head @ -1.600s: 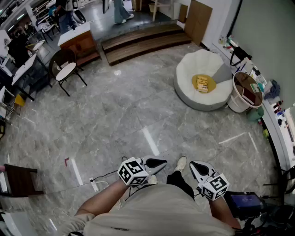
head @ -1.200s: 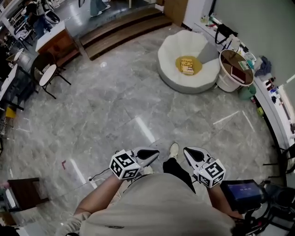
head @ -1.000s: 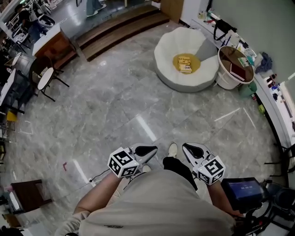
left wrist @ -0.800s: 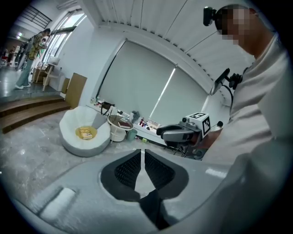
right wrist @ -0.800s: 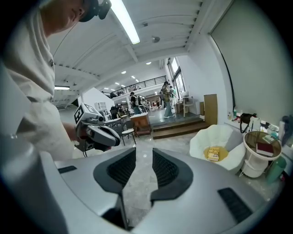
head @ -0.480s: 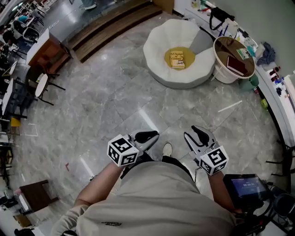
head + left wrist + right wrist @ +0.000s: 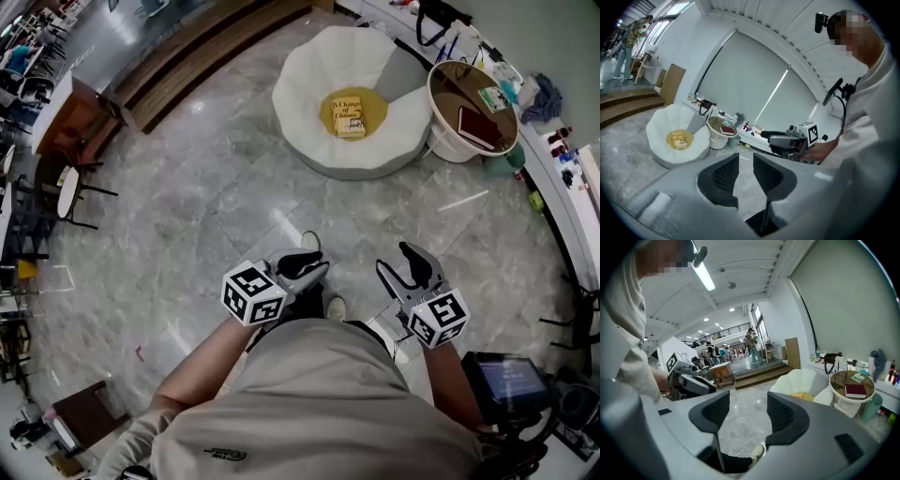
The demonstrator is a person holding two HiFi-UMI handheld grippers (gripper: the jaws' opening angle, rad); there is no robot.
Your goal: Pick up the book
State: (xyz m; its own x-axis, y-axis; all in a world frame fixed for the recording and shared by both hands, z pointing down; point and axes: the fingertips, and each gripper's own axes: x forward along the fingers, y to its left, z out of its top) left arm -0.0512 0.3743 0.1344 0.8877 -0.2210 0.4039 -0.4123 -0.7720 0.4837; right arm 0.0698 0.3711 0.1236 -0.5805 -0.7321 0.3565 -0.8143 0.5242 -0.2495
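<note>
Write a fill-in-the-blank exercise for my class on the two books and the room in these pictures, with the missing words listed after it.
1. The book in the white chair has a ____ cover.
2. The second book, on the round table, is dark ____.
3. The steps beyond the chair are made of ____.

Missing words: yellow; red; wood.

Yellow paperback book (image 7: 350, 114) with dark lettering, on what seems a mustard round cushion (image 7: 376, 107); white shell-shaped fabric seat (image 7: 302, 75); grey white-veined marble floor (image 7: 187, 206); maroon hardback book (image 7: 473, 128).
</note>
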